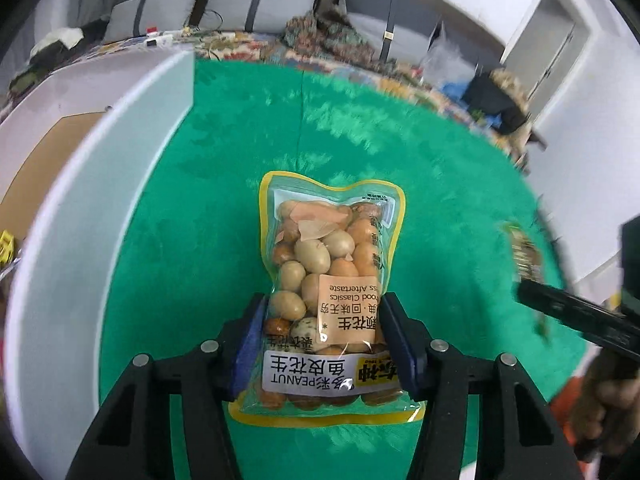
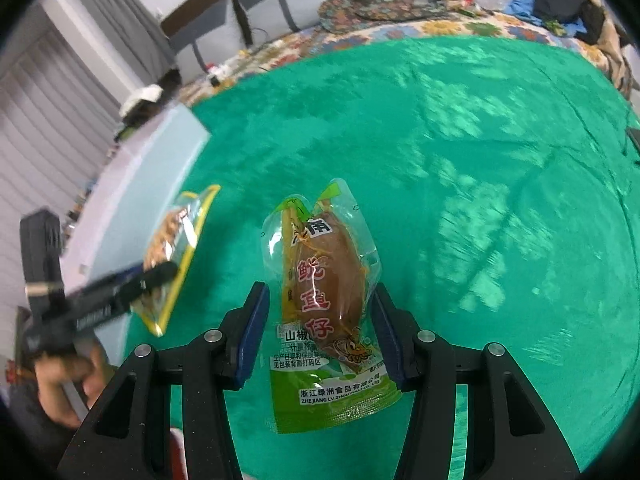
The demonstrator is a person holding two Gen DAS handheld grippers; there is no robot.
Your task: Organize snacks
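My left gripper (image 1: 324, 340) is shut on a clear, yellow-edged peanut packet (image 1: 332, 264) and holds it above the green cloth (image 1: 224, 184). The same packet shows blurred at the left of the right wrist view (image 2: 176, 248), pinched by the left gripper (image 2: 156, 276). My right gripper (image 2: 320, 334) is shut on a green and clear squid snack packet (image 2: 324, 296), also lifted above the cloth. In the left wrist view the right gripper (image 1: 532, 292) shows at the right edge with its snack (image 1: 524, 252) blurred.
A white and pale blue box wall (image 1: 132, 136) stands along the cloth's left side, with a cardboard bottom (image 1: 44, 160) inside. Behind the table are a patterned blanket (image 1: 320, 36), grey cushions (image 1: 168, 12) and dark clothes (image 1: 496, 100).
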